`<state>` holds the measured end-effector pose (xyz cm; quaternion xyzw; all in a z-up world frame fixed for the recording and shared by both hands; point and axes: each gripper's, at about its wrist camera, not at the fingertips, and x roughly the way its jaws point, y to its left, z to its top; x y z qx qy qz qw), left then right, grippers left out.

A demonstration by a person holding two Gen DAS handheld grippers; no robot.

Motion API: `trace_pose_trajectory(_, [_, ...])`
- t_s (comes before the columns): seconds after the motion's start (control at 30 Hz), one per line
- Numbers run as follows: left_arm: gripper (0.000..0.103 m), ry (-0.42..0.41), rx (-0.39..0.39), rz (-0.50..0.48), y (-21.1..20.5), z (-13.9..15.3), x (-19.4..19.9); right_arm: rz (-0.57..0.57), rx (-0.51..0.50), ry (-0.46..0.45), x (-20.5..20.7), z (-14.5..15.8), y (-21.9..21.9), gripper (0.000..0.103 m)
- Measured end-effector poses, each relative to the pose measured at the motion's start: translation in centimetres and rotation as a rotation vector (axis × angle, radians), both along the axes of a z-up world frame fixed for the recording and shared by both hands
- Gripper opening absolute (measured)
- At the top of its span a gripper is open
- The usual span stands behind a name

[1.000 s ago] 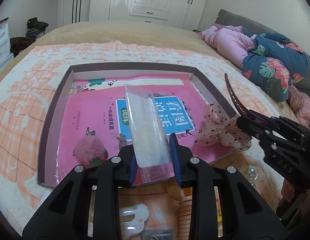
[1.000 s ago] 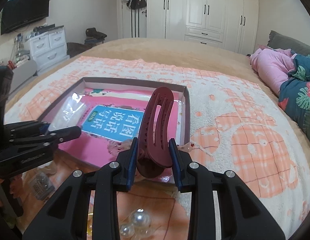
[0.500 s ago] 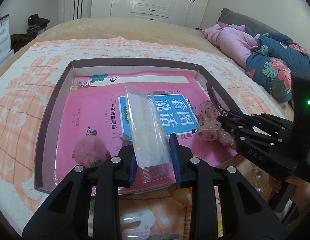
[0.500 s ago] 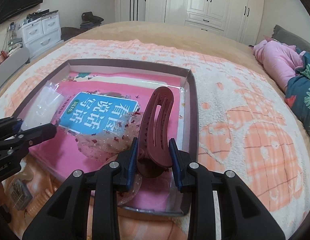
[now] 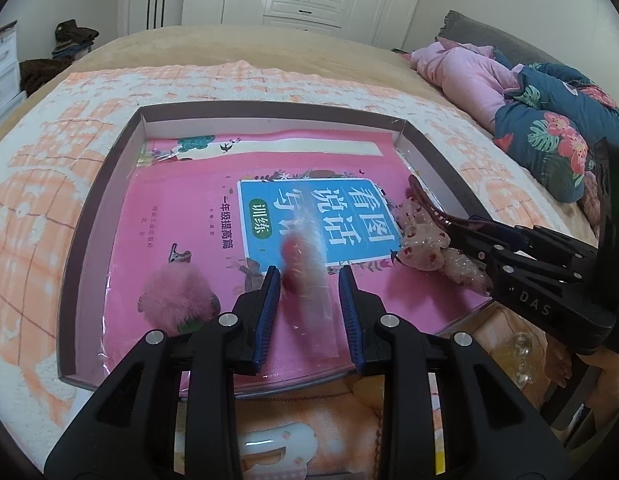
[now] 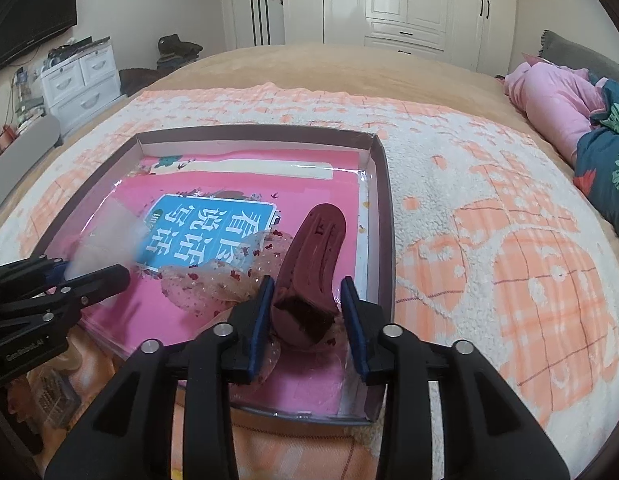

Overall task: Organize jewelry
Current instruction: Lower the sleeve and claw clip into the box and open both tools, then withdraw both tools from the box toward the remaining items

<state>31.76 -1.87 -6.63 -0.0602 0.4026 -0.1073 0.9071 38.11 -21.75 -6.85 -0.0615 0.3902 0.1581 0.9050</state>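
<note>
A shallow brown box (image 5: pixel 105 196) (image 6: pixel 383 208) lies on the bed, lined with a pink book under clear film. My left gripper (image 5: pixel 309 304) is open; a clear plastic packet (image 5: pixel 309 280), motion-blurred, drops between its fingers onto the book. My right gripper (image 6: pixel 309 316) is open; the dark red hair claw (image 6: pixel 315 256) lies loose between its fingers in the box's right part, on a sheer dotted bow (image 6: pixel 217 280). In the left wrist view the claw (image 5: pixel 423 200) and bow (image 5: pixel 429 244) sit by the box's right wall. A pink fluffy clip (image 5: pixel 175 296) lies in the box's near left.
Near the box's front edge lie a white hair clip (image 5: pixel 269 452), clear beads (image 5: pixel 523 354) and a small studded item (image 6: pixel 53 392). Pink and floral bedding (image 5: pixel 521 92) is piled at the right. Wardrobes and drawers stand behind the bed.
Both grippers moved down over the box and opened. The left let go of the clear packet, which is falling. The right released the red claw, which now rests on the bow.
</note>
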Motion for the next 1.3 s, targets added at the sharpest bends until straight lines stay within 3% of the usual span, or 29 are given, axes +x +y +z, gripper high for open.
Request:
trace_pose_trajectory(0.37, [0.032, -0.023, -0.007, 0.014, 0.4, 0.9, -0.9, -0.014, 0.007, -0.050, -1.7, 1.2, -0.5, 0.049])
trace_pose_trajectory(0.7, [0.047, -0.087, -0.030, 0.066, 1.9, 3.0, -2.8, -0.018, 0.040, -0.099, -3.6, 2.9, -1.0, 0.059])
trace_pose_trajectory(0.87, [0.060, -0.119, -0.030, 0.085, 2.5, 4.0, -3.8, -0.027, 0.047, -0.140, -4.7, 4.0, -1.2, 0.070])
trace_pose_trajectory(1.13, [0.082, -0.147, -0.037, 0.118, 3.4, 4.9, -5.5, -0.034, 0.045, -0.203, -6.6, 5.3, -1.4, 0.079])
trace_pose_trajectory(1.3, [0.084, -0.159, -0.042, 0.138, 4.1, 5.3, -6.5, -0.036, 0.051, -0.223, -7.7, 5.7, -1.5, 0.082])
